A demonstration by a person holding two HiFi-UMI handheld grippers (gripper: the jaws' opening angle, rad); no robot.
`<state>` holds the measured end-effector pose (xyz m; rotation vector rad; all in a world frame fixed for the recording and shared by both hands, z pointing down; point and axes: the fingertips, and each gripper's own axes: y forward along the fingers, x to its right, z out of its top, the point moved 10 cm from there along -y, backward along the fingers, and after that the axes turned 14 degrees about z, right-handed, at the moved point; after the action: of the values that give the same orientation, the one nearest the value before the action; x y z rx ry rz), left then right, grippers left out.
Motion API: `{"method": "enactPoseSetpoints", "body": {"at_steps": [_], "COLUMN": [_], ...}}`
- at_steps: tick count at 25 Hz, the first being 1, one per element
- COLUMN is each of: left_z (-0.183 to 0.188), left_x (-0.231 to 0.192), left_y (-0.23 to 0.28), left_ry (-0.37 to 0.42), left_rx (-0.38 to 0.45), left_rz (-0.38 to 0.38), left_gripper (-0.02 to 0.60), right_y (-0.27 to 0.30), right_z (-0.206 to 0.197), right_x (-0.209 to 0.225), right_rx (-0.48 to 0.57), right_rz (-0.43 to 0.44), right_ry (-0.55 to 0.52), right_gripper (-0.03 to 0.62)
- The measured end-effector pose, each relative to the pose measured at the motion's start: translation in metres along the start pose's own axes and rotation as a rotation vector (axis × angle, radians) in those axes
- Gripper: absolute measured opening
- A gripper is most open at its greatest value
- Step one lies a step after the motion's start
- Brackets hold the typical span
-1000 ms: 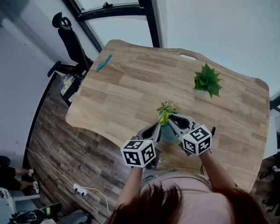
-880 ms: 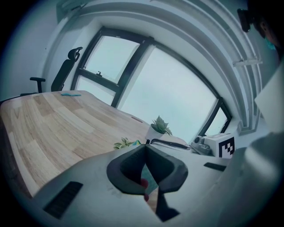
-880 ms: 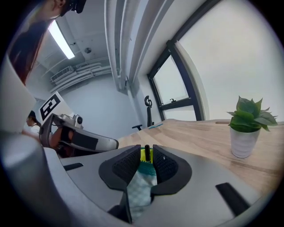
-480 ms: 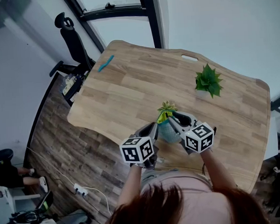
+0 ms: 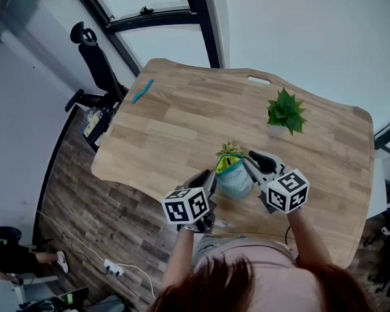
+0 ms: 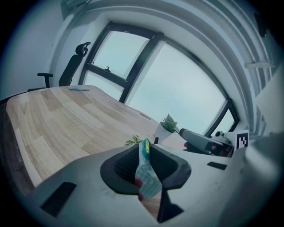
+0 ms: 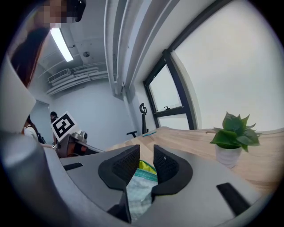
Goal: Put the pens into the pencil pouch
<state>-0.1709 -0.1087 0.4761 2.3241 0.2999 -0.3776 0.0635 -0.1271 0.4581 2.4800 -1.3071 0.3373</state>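
Right claw [image 5: 256, 164] has swung away from left claw [image 5: 211, 178] since a second ago. Head view: pencil pouch [image 5: 234, 180] upright between them, over tabletop [image 5: 180, 120]. Left gripper view: jaws just opened, pouch edge in the gap. Right gripper view: jaws also just opened, pouch rim low between them.

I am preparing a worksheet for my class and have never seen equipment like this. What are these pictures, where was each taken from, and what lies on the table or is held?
No robot here: a person holds a two-jaw gripper in each hand. One picture comes from a camera on the person's head, looking down; the other two from cameras riding on each gripper. On the wooden table are a teal pen at the far corner, a potted plant and a smaller plant. The patterned pouch sits between both grippers. On the left gripper the jaws have just been opening, the pouch's edge between them; whether the right gripper presses it I cannot tell.
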Motion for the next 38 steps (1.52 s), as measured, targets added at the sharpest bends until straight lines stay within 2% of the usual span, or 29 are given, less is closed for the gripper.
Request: {"method": "enactPoseSetpoints", "body": {"at_steps": [5, 12, 16, 20, 25, 35, 38], "left_z": [0.001, 0.004, 0.008, 0.01, 0.009, 0.005, 0.003], "left_x": [-0.001, -0.003, -0.004, -0.003, -0.001, 0.005, 0.007], "left_y": [0.005, 0.013, 0.013, 0.016, 0.023, 0.03, 0.03], "left_ry": [-0.011, -0.041, -0.059, -0.054, -0.064, -0.011, 0.011], "left_rx": [-0.028, -0.066, -0.075, -0.08, -0.121, -0.189, -0.201], "left_rz": [-0.023, -0.067, -0.096, -0.097, -0.126, -0.134, -0.132], "left_gripper": [0.072, 0.083, 0.091, 0.091, 0.106, 0.109, 0.081], "right_y": [-0.036, -0.09, -0.113, -0.131, -0.145, -0.148, -0.147], "right_z": [0.004, -0.014, -0.036, -0.064, -0.093, -0.122, -0.124], "right_x": [0.013, 0.04, 0.055, 0.068, 0.075, 0.089, 0.091], "right_rx": [0.0, -0.053, -0.096, -0.186, -0.316, -0.427, -0.456], "right_rz": [-0.109, -0.248, -0.313, -0.388, -0.485, -0.542, -0.552], "right_ry": [-0.006, 0.137, 0.267, 0.394, 0.494, 0.616, 0.626], "right_gripper": [0.075, 0.097, 0.106, 0.113, 0.155, 0.172, 0.17]}}
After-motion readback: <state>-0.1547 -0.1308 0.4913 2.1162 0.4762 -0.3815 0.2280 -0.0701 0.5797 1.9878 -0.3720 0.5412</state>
